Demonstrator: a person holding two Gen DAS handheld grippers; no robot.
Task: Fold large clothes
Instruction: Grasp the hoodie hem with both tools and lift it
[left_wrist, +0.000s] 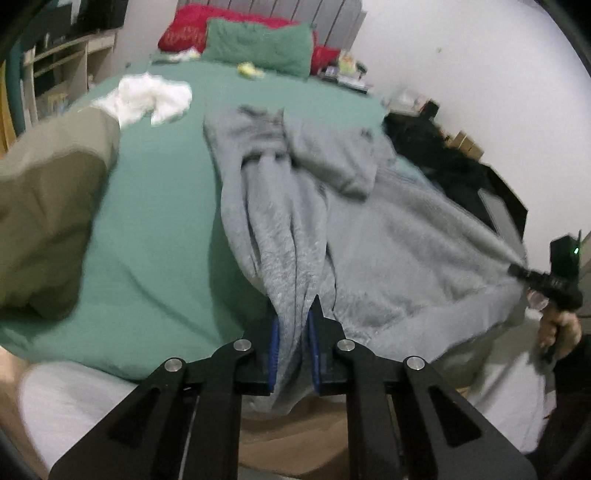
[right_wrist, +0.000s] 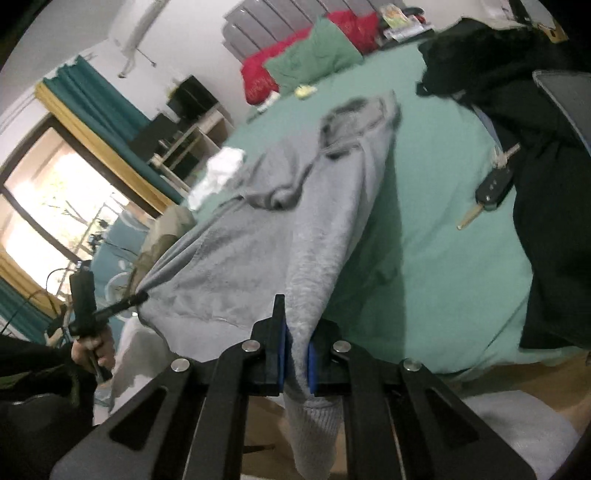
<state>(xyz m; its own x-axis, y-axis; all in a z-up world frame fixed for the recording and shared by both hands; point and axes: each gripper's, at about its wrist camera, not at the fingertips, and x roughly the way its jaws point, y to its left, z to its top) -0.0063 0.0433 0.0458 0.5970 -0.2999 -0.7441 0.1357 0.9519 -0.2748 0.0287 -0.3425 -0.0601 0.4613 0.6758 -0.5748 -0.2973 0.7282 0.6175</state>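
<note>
Grey hoodie stretched over the green bed

Your grey fleece hoodie (left_wrist: 388, 236) hangs taut by its bottom hem, hood (right_wrist: 351, 114) end draped rumpled on the bed (left_wrist: 159, 236), one sleeve folded across the body.

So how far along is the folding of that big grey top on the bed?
Early days. Done: both grippers have a hold. In hand: the left gripper and right gripper are each shut on the hem of the grey fleece hooded sweatshirt, lifted and stretched over the green bedsheet. Left: no fold shows yet; its hood end lies bunched.
</note>
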